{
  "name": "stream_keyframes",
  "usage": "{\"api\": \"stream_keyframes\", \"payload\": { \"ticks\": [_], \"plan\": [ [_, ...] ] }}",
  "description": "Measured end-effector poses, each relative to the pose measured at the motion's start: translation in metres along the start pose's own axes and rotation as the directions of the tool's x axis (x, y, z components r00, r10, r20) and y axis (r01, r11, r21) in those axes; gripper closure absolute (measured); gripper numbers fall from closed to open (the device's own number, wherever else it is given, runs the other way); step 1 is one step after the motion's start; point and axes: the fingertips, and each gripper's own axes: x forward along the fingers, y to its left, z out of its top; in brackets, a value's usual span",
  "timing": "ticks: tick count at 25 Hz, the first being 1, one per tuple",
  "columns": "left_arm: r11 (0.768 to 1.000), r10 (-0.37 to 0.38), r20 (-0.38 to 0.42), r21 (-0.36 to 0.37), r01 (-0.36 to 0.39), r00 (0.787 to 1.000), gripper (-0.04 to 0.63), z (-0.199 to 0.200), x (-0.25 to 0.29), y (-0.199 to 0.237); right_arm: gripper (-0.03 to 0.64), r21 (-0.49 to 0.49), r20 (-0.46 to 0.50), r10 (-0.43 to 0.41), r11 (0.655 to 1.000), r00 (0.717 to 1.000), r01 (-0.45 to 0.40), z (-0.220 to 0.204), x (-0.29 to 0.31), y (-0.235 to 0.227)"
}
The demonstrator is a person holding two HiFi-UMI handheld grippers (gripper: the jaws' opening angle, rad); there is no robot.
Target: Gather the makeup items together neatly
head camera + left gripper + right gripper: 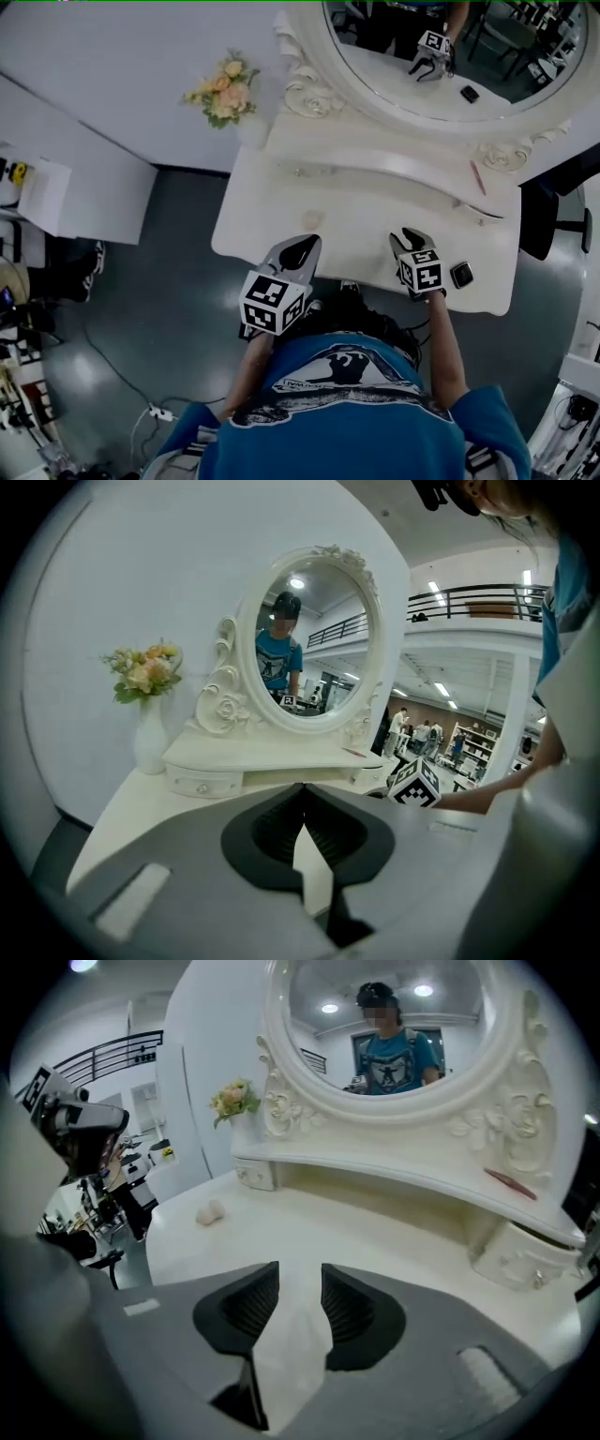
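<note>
A black compact (461, 275) lies near the front right edge of the white dressing table (366, 202), just right of my right gripper's cube. A small beige sponge (312, 220) (210, 1211) rests on the table's left part. On the raised shelf under the mirror lies a red pencil (477, 177) (509, 1183) (354, 753). My right gripper (409, 236) (300, 1274) hovers over the front edge, its jaws open with only bare tabletop between them. My left gripper (305, 242) (302, 786) is at the front left edge, tips touching, holding nothing.
An oval mirror (441, 56) in a carved white frame stands at the back of the table. A white vase of flowers (225, 89) (145, 682) (234, 1099) stands at the back left. Small drawers (520, 1255) sit under the shelf ends. Grey floor lies beyond the table's edge.
</note>
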Motion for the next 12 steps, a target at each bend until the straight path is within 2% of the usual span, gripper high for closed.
{"api": "stream_keyframes", "payload": {
  "ticks": [7,12],
  "plan": [
    [0.986,-0.155,-0.054,0.057,0.158,0.986,0.583,0.002,0.036,-0.038,0.431,0.139,-0.026,-0.186,0.972,0.982,0.188,-0.060,-0.066,-0.077],
    [0.963,-0.247,-0.092,0.085,0.255,0.965,0.583,-0.003,0.058,-0.065,0.382,0.163,-0.076,-0.275,0.945,0.959,0.284,-0.102,-0.106,-0.113]
  ]
}}
